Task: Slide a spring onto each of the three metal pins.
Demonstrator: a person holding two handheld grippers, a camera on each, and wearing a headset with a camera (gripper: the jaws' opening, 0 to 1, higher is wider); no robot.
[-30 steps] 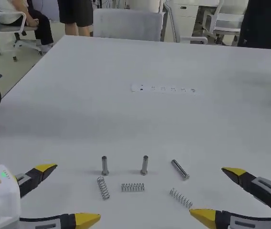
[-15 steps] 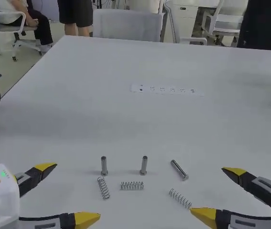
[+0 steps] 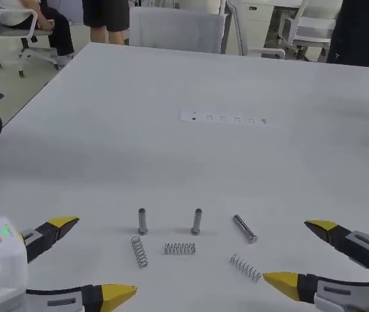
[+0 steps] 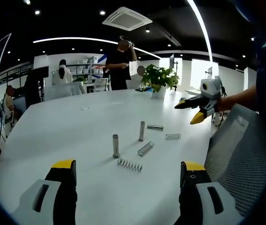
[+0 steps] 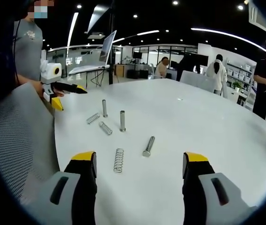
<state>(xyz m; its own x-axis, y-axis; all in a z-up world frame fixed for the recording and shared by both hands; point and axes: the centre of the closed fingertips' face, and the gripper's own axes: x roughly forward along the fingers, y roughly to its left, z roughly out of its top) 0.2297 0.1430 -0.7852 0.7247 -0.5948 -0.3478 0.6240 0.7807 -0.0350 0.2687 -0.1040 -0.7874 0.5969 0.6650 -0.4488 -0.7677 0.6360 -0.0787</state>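
Head view: left hand-held gripper [image 3: 96, 259], right hand-held gripper [image 3: 295, 253] flank pins [image 3: 197, 221], agape.

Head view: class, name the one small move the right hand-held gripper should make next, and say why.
Probably lower the right hand-held gripper onto the nearest spring and close on it: its jaws stand open and empty, that spring lies loose on the table close by, and the tipped pin beside it carries none.
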